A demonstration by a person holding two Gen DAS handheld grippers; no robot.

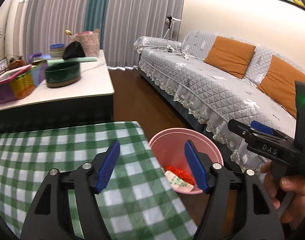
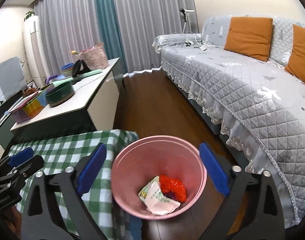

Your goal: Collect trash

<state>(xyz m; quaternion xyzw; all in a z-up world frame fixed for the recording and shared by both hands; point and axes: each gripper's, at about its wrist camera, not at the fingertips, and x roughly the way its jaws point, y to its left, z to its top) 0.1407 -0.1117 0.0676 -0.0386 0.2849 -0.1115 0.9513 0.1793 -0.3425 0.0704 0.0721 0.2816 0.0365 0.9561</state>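
Observation:
A pink trash bin (image 2: 132, 172) stands on the wood floor beside the table with the green checked cloth (image 2: 68, 152). Inside lie a red crumpled wrapper (image 2: 173, 186) and a white-and-green packet (image 2: 158, 198). The bin (image 1: 172, 140) also shows in the left wrist view, with the same trash (image 1: 179, 177). My right gripper (image 2: 152, 170) is open and empty, above the bin. My left gripper (image 1: 152, 166) is open and empty, over the cloth's right edge (image 1: 52, 156) and the bin. The right gripper (image 1: 252, 130) shows at the right of the left wrist view.
A grey quilted sofa (image 2: 242, 76) with orange cushions (image 2: 249, 37) runs along the right. A white-topped table (image 2: 76, 100) behind holds a dark green pot (image 2: 59, 96), colourful boxes and a pink basket (image 2: 92, 57). Wood floor (image 2: 152, 104) lies between.

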